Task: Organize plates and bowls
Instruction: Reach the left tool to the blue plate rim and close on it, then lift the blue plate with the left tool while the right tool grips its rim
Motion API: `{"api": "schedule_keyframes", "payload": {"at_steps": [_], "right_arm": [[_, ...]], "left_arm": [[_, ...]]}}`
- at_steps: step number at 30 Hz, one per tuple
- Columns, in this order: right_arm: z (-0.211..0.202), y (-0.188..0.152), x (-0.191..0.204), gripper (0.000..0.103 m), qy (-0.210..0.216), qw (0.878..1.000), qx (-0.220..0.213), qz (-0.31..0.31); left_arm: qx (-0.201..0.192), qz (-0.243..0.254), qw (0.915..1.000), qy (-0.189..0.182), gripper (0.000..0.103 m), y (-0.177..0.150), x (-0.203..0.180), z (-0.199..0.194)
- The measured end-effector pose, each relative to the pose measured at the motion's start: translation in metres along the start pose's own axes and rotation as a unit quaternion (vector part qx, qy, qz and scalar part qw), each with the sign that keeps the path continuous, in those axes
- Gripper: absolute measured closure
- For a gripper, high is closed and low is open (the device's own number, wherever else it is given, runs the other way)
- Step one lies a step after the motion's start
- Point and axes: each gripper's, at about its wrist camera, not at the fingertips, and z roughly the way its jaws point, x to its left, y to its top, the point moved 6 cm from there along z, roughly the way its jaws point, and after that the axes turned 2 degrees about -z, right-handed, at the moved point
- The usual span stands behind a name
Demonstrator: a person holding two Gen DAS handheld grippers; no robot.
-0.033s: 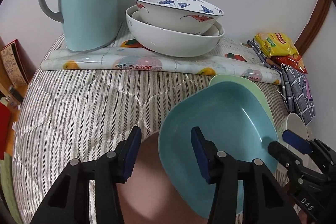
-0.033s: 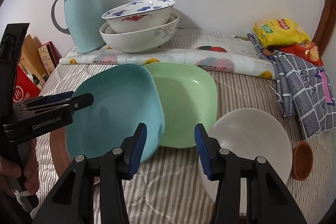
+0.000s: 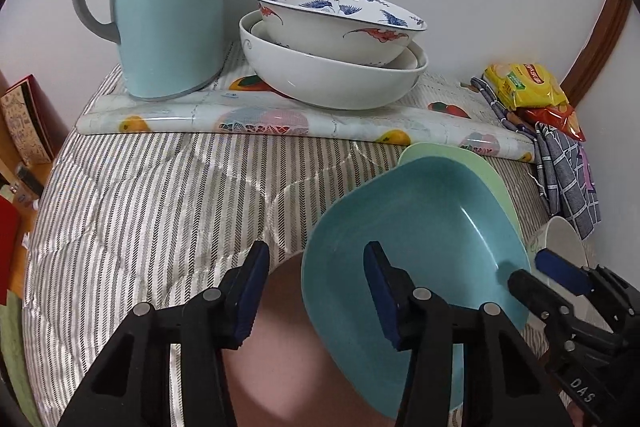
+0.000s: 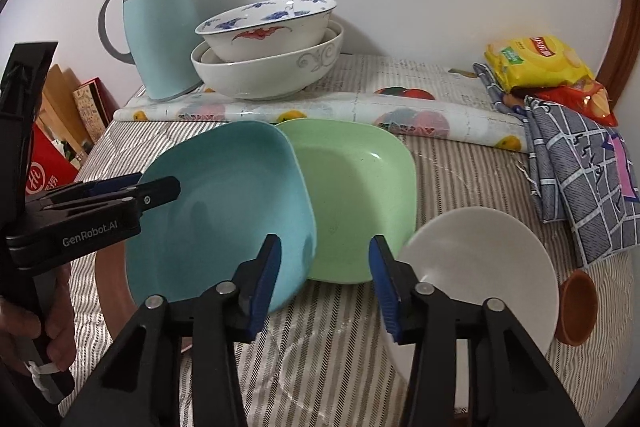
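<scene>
Striped surface [image 3: 152, 195] against white wall.

Left wrist view: left gripper [image 3: 316, 291] closing, fingers astride near rim of teal plate [image 3: 420, 227], pads not yet pressing. Plate tilted, overlapping green plate [image 3: 492, 175]. Bowl stack [image 3: 336, 67] and jug [image 3: 172, 11] at back on oilcloth.

Right wrist view: right gripper [image 4: 324, 283] closing, nothing between fingers; teal plate edge just left, white bowl [image 4: 480, 259] just right. Brown cup [image 4: 578, 307] beside bowl.
</scene>
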Motion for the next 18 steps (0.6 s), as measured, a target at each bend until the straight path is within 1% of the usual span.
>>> {"api": "schedule_keyframes", "payload": {"at_steps": [2, 4, 6, 7, 8, 9, 11, 15, 16, 18], "right_arm": [[0.005, 0.000, 0.002, 0.066, 0.000, 1.000, 0.008, -0.004], [0.010, 0.000, 0.005, 0.068, 0.002, 1.000, 0.015, -0.007], [0.014, -0.001, 0.006, 0.070, 0.003, 1.000, 0.018, -0.009], [0.016, -0.002, 0.007, 0.074, 0.002, 1.000, 0.020, -0.009], [0.018, -0.002, 0.007, 0.079, 0.003, 1.000, 0.023, -0.007], [0.018, -0.003, 0.007, 0.080, 0.005, 1.000, 0.024, -0.006], [0.019, -0.003, 0.007, 0.087, 0.010, 1.000, 0.024, -0.003], [0.020, -0.003, 0.007, 0.089, 0.009, 1.000, 0.020, 0.001], [0.020, -0.004, 0.007, 0.092, 0.009, 1.000, 0.020, 0.005], [0.019, -0.004, 0.005, 0.093, 0.018, 1.000, 0.020, 0.016]], "left_arm": [[0.002, 0.001, 1.0000, -0.004, 0.059, 0.001, -0.001, 0.003], [0.002, 0.004, 1.0000, -0.007, 0.062, 0.001, -0.001, 0.004], [0.001, 0.007, 0.9999, -0.008, 0.068, 0.001, -0.002, 0.006], [0.000, 0.008, 0.9999, -0.009, 0.070, 0.002, -0.002, 0.006], [0.000, 0.009, 0.9999, -0.010, 0.075, 0.002, -0.003, 0.007], [0.001, 0.010, 0.9999, -0.012, 0.080, 0.002, -0.003, 0.007], [0.003, 0.013, 0.9998, -0.016, 0.084, 0.002, -0.004, 0.006], [-0.002, 0.012, 0.9998, -0.018, 0.088, 0.002, -0.003, 0.002], [-0.002, 0.011, 0.9998, -0.018, 0.088, 0.002, -0.002, 0.001], [-0.002, 0.008, 0.9997, -0.022, 0.089, 0.001, 0.000, -0.003]]}}
